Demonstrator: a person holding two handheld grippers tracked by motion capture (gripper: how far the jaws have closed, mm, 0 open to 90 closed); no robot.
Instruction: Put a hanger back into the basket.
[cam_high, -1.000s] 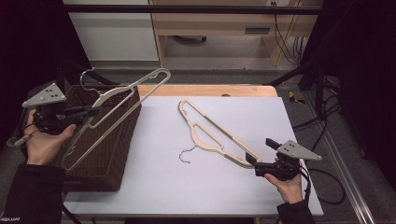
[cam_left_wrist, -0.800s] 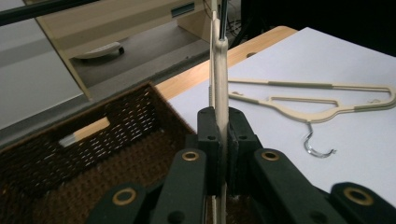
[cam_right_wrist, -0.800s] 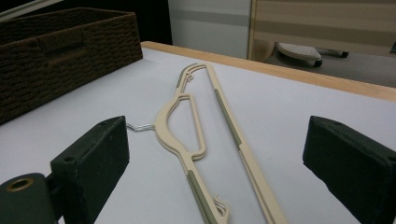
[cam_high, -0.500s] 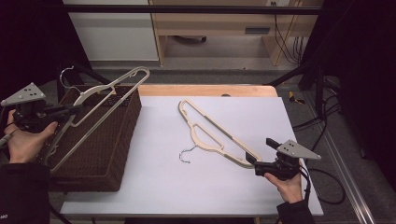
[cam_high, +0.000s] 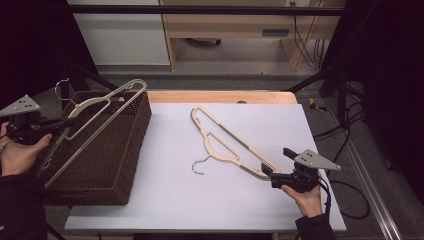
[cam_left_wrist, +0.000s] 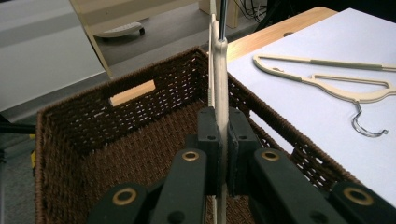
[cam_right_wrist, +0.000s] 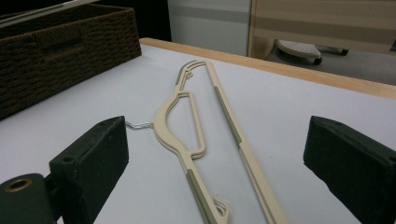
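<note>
My left gripper (cam_high: 64, 122) is shut on a cream hanger (cam_high: 102, 102) and holds it slanted over the dark wicker basket (cam_high: 131, 145) at the table's left end. In the left gripper view the pads (cam_left_wrist: 208, 135) clamp the hanger (cam_left_wrist: 220, 60) edge-on above the basket (cam_left_wrist: 140, 116). A second cream hanger (cam_high: 225, 142) with a metal hook (cam_high: 200, 165) lies flat on the white table top. My right gripper (cam_high: 279, 167) stands open at that hanger's near end. In the right gripper view the hanger (cam_right_wrist: 187, 116) runs away between the wide-apart jaws of my right gripper (cam_right_wrist: 219, 140), untouched by them.
The white table surface (cam_high: 190, 200) has a wooden strip (cam_high: 220, 96) along its far edge. Beyond it stand a cabinet (cam_high: 120, 35) and a wooden shelf unit (cam_high: 230, 27). Cables (cam_high: 350, 200) trail off the table's right side.
My left gripper has carried its hanger leftward and lower, so it now hangs over the basket's left part. The right gripper and the table hanger have stayed put.
</note>
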